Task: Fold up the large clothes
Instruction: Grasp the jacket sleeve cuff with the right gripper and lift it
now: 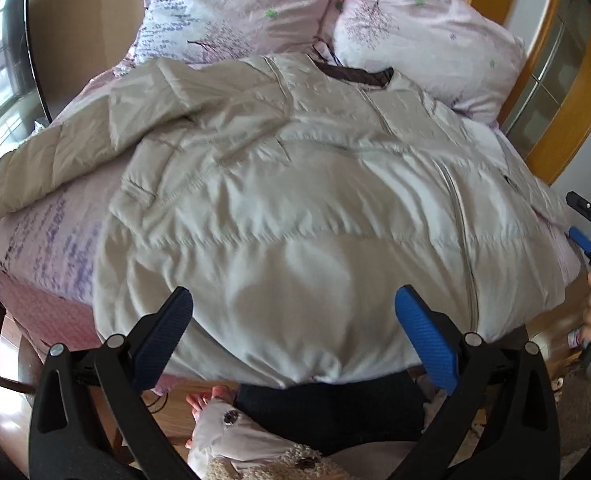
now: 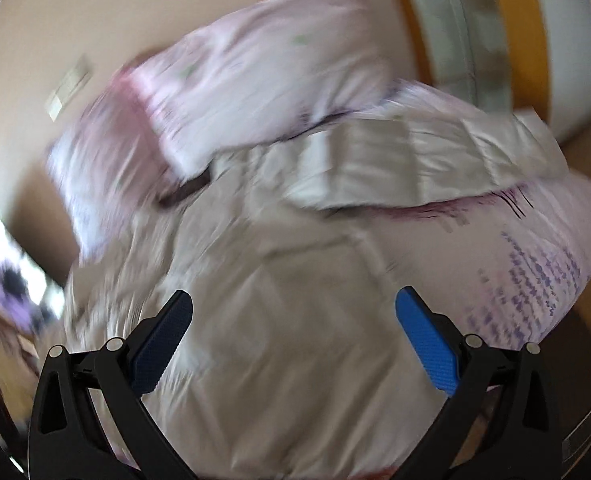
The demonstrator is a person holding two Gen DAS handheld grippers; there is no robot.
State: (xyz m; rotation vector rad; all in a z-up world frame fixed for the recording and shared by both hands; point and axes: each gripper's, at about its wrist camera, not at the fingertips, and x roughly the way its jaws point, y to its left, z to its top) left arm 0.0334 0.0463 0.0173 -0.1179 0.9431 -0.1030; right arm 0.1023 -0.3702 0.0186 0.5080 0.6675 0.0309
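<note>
Left tool [image 1: 293, 312] is held spread wide and empty above the hem of the jacket [image 1: 295, 208]; right tool [image 2: 293, 312] likewise released, its view heavily blurred. Jacket is spread front-up on the bed [image 1: 43, 248], hem overhanging the near edge. Risks: slick padded shell slipping from a shallow pinch; sheet caught along with it. Far sleeve [image 1: 55, 152] may drag; pillows [image 1: 427, 36] crowd the collar.

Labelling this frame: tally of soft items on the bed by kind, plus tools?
Beige quilted puffer jacket: 1
Pink floral pillows: 2
Pink floral bedsheet: 1
Tools, both open: 2, left tool, right tool
Total: 6
</note>
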